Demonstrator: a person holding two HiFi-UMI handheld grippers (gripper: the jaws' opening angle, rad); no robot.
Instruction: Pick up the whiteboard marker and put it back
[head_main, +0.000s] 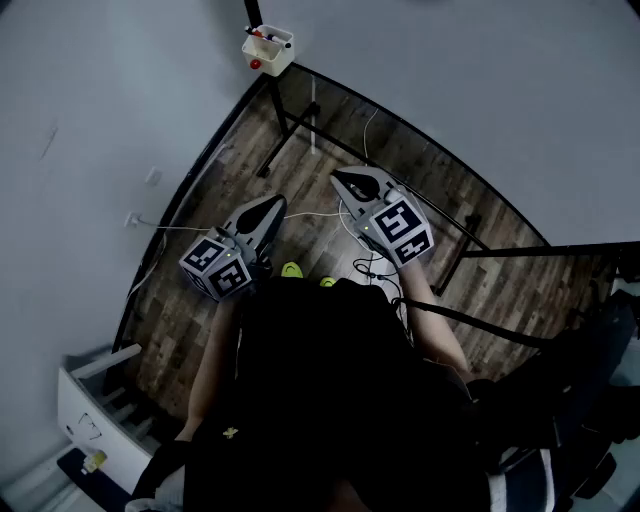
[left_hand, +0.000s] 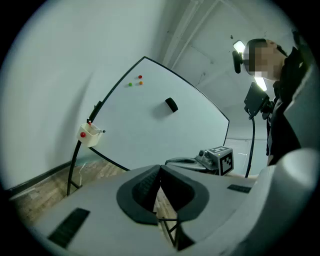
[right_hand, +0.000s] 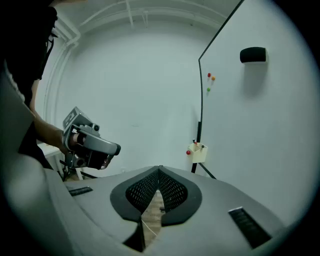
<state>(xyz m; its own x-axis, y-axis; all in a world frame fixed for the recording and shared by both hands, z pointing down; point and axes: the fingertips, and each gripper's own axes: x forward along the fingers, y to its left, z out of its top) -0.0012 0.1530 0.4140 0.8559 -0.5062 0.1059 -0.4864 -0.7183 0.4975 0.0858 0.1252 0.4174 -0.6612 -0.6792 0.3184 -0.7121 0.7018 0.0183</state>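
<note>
We are approaching with both grippers empty: left gripper (head_main: 274, 202) jaws closed tip to tip, right gripper (head_main: 342, 178) likewise. Marker (head_main: 264, 36) apparently sitting in holder box (head_main: 270, 55), upper left of head view, well apart. Best moving closer, then opening right jaws before reaching in.

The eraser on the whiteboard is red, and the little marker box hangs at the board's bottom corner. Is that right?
Not quite. The eraser is black, not red; the right gripper view shows it on the whiteboard. The little marker box does hang at the board's bottom corner.
</note>
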